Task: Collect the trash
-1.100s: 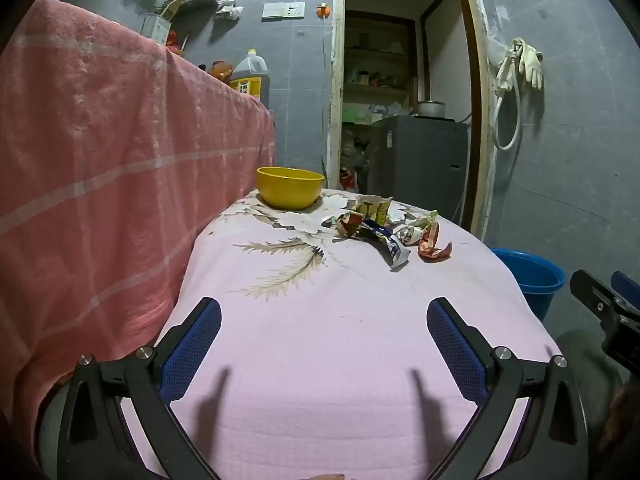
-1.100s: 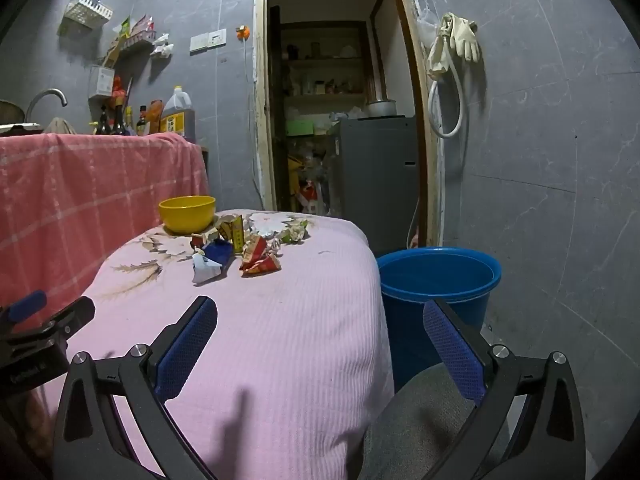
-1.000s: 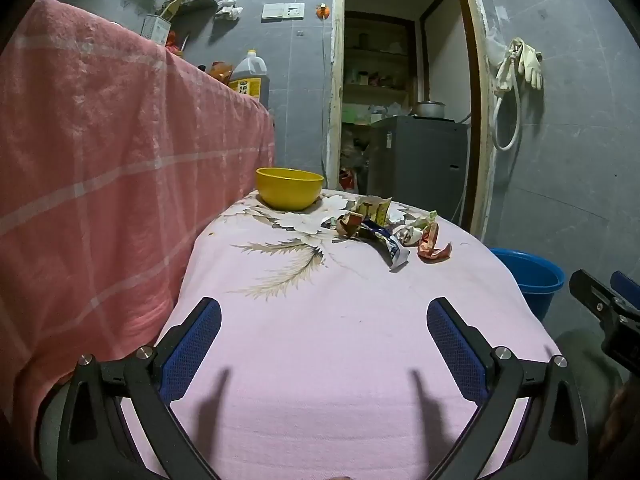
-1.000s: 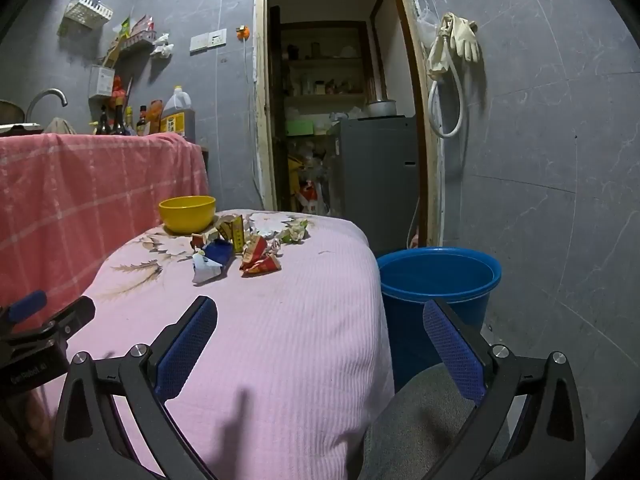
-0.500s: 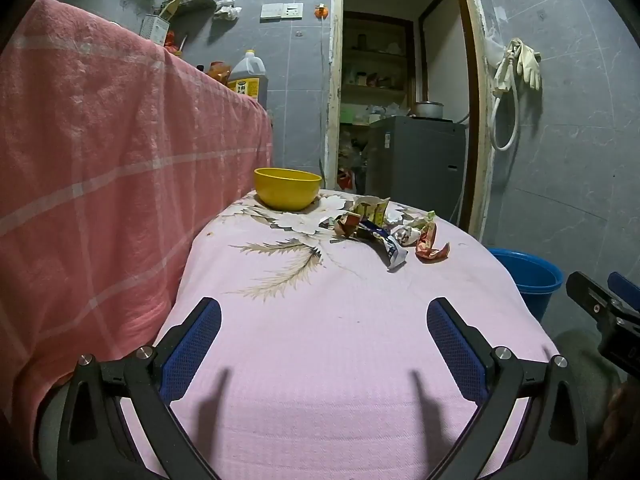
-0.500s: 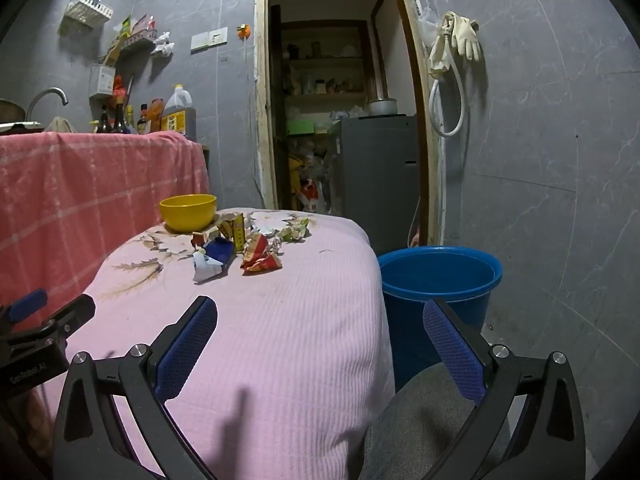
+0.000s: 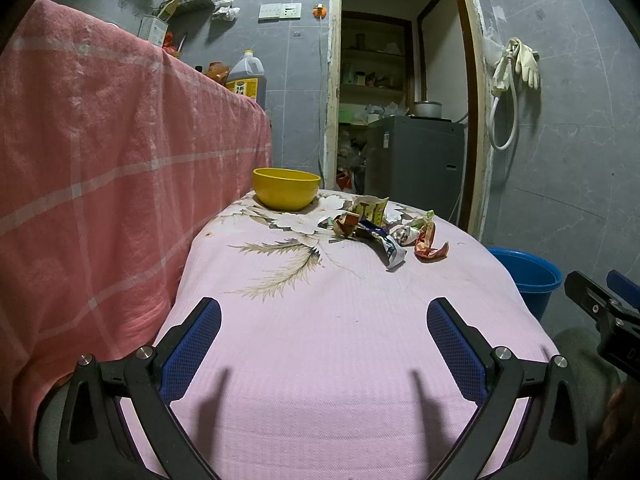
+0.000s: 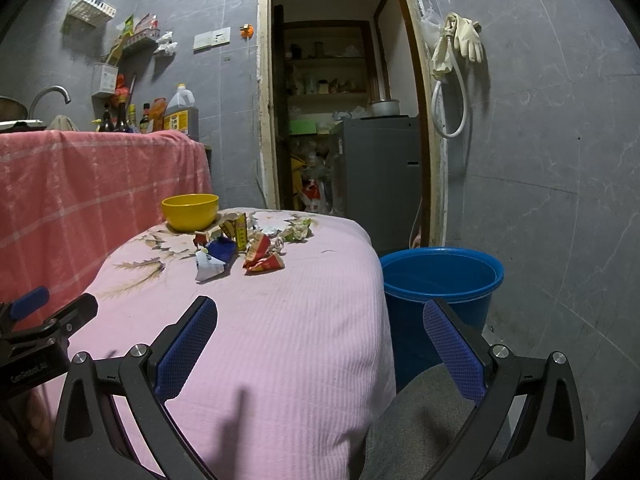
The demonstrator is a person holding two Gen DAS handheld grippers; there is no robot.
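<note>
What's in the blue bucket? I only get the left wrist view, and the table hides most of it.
Observer: The right wrist view shows the bucket with its whole rim. Nothing lies in the part I can see; its bottom is hidden.
Operator: Is the right gripper holding anything?
Observer: No. It is open, with nothing between its fingers.
Operator: What's behind the pink cloth?
Observer: A tap and some dark bottles.
</note>
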